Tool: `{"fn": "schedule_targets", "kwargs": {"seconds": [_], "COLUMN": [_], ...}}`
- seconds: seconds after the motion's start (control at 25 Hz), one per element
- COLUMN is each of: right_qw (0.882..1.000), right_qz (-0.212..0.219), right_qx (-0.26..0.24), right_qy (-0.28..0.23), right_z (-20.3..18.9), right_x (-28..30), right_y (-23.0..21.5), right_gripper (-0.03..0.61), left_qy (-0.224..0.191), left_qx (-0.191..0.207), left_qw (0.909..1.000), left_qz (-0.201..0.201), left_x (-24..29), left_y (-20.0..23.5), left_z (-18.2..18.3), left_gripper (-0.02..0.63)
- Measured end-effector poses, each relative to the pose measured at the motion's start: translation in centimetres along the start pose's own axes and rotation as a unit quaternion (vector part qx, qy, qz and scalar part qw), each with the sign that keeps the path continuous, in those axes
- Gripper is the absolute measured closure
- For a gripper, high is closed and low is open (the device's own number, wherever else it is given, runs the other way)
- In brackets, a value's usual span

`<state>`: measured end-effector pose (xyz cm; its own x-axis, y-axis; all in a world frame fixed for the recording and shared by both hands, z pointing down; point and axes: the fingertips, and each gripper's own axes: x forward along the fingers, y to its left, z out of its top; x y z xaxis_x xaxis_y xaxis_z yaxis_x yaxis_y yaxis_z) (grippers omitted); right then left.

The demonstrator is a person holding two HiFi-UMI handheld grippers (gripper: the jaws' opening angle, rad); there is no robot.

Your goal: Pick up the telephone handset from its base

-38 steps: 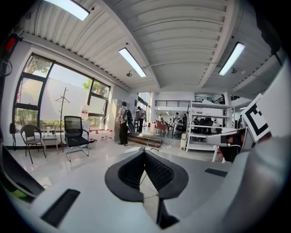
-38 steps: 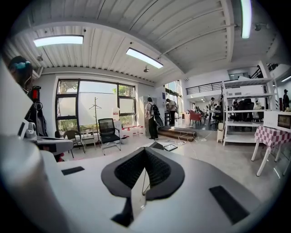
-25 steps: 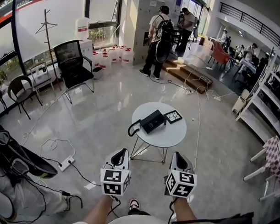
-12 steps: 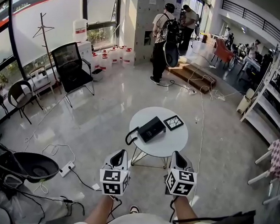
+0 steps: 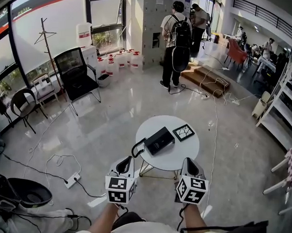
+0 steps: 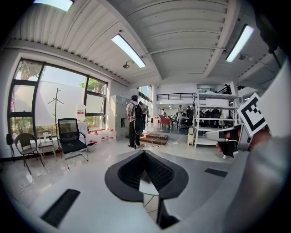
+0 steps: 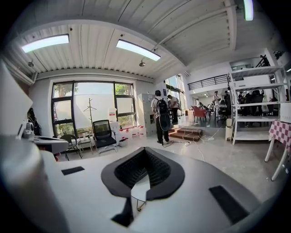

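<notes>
Telephone handset point(image 5: 135, 146): one; base point(image 5: 160, 140): one; table point(image 5: 180, 153): one

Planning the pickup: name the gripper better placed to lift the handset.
Left. The handset lies on the left side of the telephone base, at the edge of the round table, just ahead of the left gripper. The right gripper is farther off, toward the other side.

In their own views, the left tongs point(image 6: 145, 159) and right tongs point(image 7: 144, 157) block all but a sliver of table point(image 6: 150, 191), and the telephone point(image 5: 159, 140) is hidden. From above, the forearms point(image 5: 103, 221) run off the bottom edge.
</notes>
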<state>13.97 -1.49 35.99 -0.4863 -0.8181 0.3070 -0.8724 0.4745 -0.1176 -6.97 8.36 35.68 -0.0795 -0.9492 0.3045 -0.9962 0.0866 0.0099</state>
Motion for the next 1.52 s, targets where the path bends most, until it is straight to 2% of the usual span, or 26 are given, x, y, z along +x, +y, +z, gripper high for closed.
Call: {"fn": "schedule_targets", "kwargs": {"seconds": [0.2, 0.6, 0.88, 1.08, 1.52], "right_qw": [1.000, 0.999, 0.997, 0.995, 0.990], "right_qz": [-0.011, -0.032, -0.074, -0.096, -0.142], "right_qx": [0.004, 0.002, 0.015, 0.021, 0.023], "right_qy": [0.002, 0.008, 0.002, -0.004, -0.002], "right_z": [-0.1, -0.5, 0.3, 1.2, 4.0], "right_x": [0.5, 2.1, 4.3, 7.4, 13.8], "right_y": [-1.4, -3.0, -4.9, -4.6, -3.9], "right_gripper": [0.555, 0.555, 0.554, 0.555, 0.555], "left_qy": [-0.012, -0.013, -0.023, -0.024, -0.020], "left_qx": [0.006, -0.002, 0.014, 0.027, 0.020], "left_qw": [0.9999, 0.9997, 0.9983, 0.9965, 0.9916], "left_qz": [-0.005, -0.019, -0.052, -0.075, -0.126], "left_x": [1.1, 4.4, 8.9, 12.7, 21.1], "left_y": [-0.5, -0.2, 0.1, 1.9, 5.3], "left_z": [0.9, 0.4, 2.4, 3.5, 6.0], "left_gripper": [0.597, 0.597, 0.597, 0.597, 0.597]}}
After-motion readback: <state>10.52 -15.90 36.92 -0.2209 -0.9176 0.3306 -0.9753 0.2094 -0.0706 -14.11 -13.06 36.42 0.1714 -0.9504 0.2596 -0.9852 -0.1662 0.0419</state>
